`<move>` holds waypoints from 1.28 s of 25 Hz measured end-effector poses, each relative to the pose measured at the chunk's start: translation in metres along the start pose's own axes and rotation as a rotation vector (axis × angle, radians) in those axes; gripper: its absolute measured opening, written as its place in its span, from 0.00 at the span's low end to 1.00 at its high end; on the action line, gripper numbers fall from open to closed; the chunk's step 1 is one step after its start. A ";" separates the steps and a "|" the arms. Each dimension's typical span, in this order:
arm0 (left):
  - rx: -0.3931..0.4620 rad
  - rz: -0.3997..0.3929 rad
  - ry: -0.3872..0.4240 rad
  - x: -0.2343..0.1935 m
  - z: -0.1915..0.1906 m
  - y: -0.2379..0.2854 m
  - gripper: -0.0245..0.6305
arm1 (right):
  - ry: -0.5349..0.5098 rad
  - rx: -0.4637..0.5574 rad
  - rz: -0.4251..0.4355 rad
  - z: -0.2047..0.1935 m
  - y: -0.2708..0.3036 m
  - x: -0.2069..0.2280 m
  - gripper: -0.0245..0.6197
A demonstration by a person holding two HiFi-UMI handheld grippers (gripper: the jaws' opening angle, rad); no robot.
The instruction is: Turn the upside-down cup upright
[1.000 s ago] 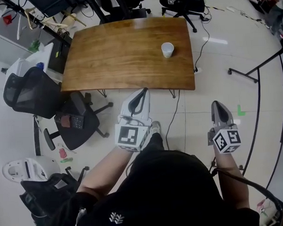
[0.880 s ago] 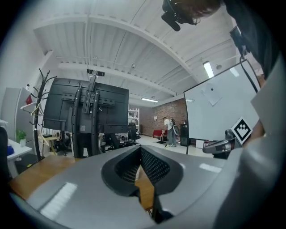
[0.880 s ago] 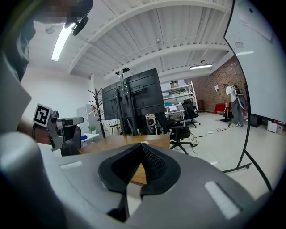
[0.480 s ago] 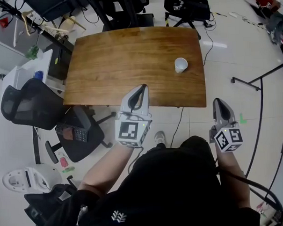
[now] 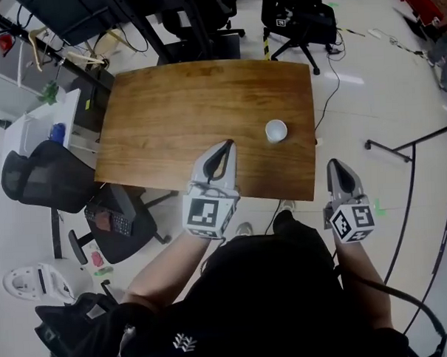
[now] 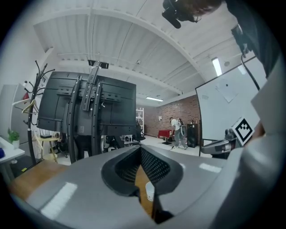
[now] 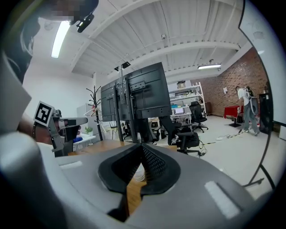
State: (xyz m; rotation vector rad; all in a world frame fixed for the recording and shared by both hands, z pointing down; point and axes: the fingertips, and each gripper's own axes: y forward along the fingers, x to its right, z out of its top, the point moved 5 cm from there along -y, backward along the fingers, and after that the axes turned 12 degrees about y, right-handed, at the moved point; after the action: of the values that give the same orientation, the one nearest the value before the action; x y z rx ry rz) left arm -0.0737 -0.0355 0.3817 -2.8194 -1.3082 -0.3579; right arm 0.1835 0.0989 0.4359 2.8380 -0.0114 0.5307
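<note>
step: approach, likely | cup (image 5: 276, 130): white, on tabletop (image 5: 169, 117), right side near front edge, untouched | left hand-held gripper (image 5: 227, 143): clenched, empty, over front edge | right hand-held gripper (image 5: 334, 164): clenched, empty, off tabletop's front-right corner | next: probably open jaws, close in on cup wall

Cup (image 5: 276, 130) on table (image 5: 169, 117) at right, left gripper (image 5: 226, 145) over near edge, right gripper (image 5: 335, 165) outside

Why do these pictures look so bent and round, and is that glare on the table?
Head view: the wide lens bows the table's edges, with only a faint sheen near its far edge; the cup is sharp. Left gripper view: round black border, curved ceiling, and the ceiling lamp is blown out white. Right gripper view: the same fisheye rounding, and the strip light is glaring.
</note>
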 end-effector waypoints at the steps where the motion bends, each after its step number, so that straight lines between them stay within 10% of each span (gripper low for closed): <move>1: -0.006 0.009 0.004 0.000 0.004 0.008 0.04 | 0.000 -0.008 0.019 0.005 0.008 0.007 0.04; 10: -0.054 0.167 0.022 0.000 0.024 0.053 0.04 | -0.038 -0.107 0.232 0.022 0.077 0.026 0.04; 32: -0.137 0.124 0.046 -0.064 -0.015 0.047 0.04 | -0.068 -0.515 0.115 -0.076 0.196 0.028 0.15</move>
State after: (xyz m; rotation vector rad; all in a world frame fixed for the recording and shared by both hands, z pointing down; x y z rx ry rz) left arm -0.0811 -0.1155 0.3869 -2.9660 -1.1357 -0.5242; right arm 0.1721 -0.0709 0.5625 2.3572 -0.2835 0.3847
